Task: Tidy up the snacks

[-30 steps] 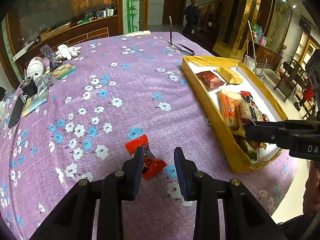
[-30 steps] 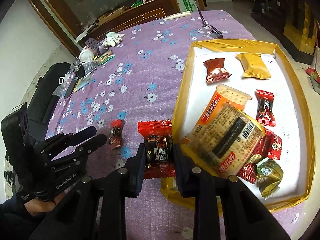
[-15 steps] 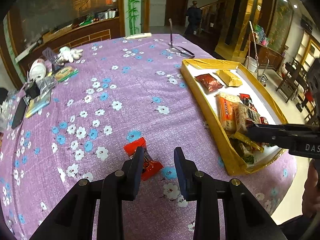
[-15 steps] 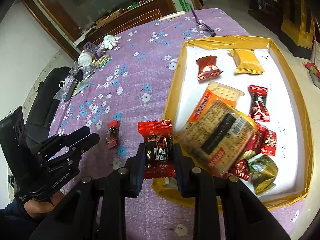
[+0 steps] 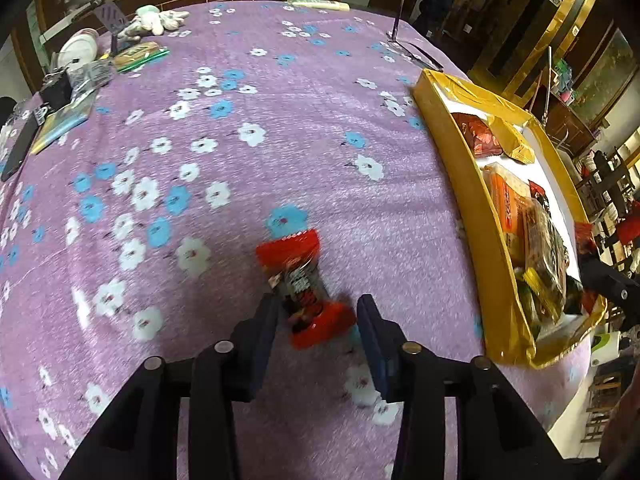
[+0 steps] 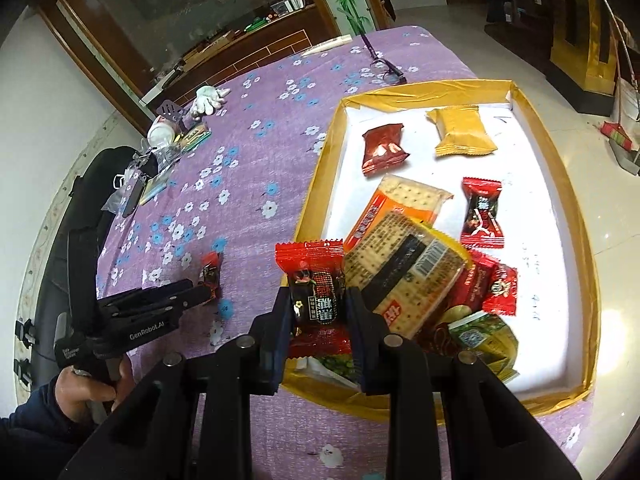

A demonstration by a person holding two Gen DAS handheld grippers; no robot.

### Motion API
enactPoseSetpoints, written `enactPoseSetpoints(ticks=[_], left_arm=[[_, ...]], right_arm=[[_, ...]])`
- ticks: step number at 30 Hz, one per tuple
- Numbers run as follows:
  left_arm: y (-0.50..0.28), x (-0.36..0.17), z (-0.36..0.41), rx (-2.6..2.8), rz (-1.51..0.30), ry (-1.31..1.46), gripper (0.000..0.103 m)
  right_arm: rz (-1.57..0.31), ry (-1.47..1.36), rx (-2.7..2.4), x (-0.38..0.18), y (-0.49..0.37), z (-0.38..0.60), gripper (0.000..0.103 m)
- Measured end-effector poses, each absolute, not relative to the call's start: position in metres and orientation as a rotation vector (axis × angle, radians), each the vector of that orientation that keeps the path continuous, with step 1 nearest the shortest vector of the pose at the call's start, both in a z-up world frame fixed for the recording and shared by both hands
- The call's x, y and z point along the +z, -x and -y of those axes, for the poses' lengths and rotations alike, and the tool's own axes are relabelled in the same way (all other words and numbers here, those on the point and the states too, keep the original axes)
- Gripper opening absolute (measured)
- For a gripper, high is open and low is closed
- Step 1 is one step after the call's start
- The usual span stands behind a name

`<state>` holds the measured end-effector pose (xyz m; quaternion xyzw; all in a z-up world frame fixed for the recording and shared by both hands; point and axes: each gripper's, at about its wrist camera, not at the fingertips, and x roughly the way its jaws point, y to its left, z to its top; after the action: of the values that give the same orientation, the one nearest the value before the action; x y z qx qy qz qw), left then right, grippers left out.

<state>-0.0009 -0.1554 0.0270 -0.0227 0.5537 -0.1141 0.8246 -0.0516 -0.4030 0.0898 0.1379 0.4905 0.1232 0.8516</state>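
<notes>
A small red candy lies on the purple flowered tablecloth. My left gripper hangs low over it, jaws opening, with the candy's near end between the fingertips and the pads not pressing on it. In the right wrist view the same candy sits at the tip of the left gripper. My right gripper is shut on a red-and-black snack packet, held above the near left rim of the yellow tray. That tray holds several packets, among them a cracker pack.
White gloves, a cup, a phone and flat packets crowd the table's far left. Glasses lie beyond the tray. A hand holds the left gripper. The tray sits close to the table's right edge.
My left gripper has sunk toward the candy and its jaws have widened, so the candy now lies between the fingertips. The right gripper has carried its packet rightward over the tray's rim.
</notes>
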Motion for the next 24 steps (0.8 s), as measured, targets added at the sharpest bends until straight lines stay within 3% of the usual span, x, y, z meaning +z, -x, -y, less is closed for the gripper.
enactPoseSetpoints(ticks=[4,10,24], left_arm=[[-0.009,0.021,0.165,-0.212,-1.178,0.001,0.043],[-0.006,0.02,0.167,-0.18,-1.126,-0.056,0.026],[0.006,0.056,0.189,-0.27,-1.028,-0.043,0.026]], right_arm=[[-1.027,-0.297,0.236,0.091,0.053,0.414,0.026],[-1.017,-0.317,0.202,0.093,0.056,0.428,0.026],[-1.02,-0.347,0.148,0.09,0.06,0.445,0.026]])
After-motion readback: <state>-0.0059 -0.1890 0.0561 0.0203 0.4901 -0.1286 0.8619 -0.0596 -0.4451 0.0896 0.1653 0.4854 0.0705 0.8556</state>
